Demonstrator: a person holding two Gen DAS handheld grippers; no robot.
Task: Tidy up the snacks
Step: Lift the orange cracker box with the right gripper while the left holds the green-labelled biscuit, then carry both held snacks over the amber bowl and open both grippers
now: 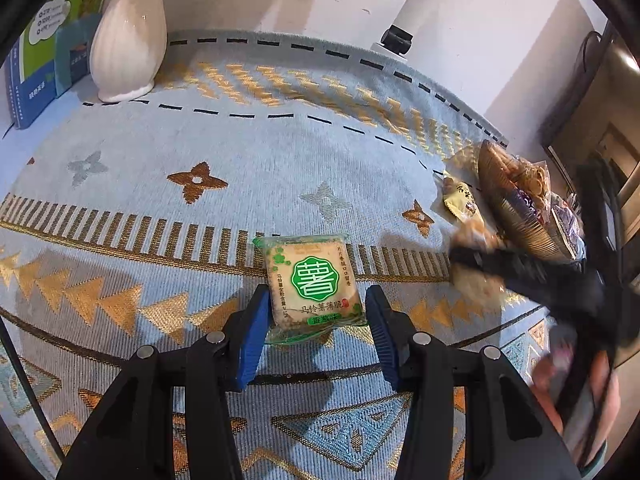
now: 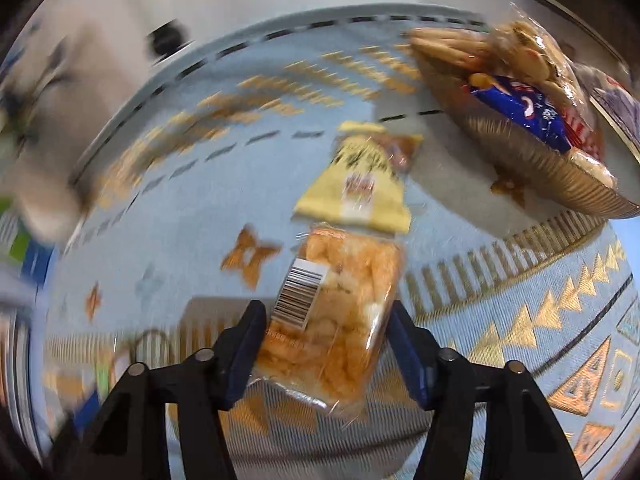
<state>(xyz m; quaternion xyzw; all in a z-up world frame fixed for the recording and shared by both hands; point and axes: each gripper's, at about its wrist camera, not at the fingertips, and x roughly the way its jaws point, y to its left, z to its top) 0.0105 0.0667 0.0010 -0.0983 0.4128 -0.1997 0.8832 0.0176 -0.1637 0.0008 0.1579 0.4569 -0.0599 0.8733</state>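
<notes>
In the left wrist view my left gripper (image 1: 317, 300) is shut on a square packet of potato crisps with a green label (image 1: 314, 284), its blue pads against both sides. My right gripper (image 2: 326, 316) is shut on a clear packet of orange-brown crisps with a barcode (image 2: 336, 320), held over the cloth. From the left wrist view the right gripper (image 1: 474, 264) shows blurred at the right with that tan packet (image 1: 476, 284). A yellow snack packet (image 2: 356, 188) (image 1: 460, 200) lies on the cloth beside a woven basket (image 2: 532, 160) (image 1: 516, 224) that holds several snacks.
A light blue tablecloth with a gold pattern (image 1: 160, 208) covers the table. A white ribbed vase (image 1: 128, 40) and upright books (image 1: 40, 60) stand at the back left. A small black device (image 1: 396, 40) sits at the back edge by the wall. A person's hand (image 1: 580, 384) is at the right.
</notes>
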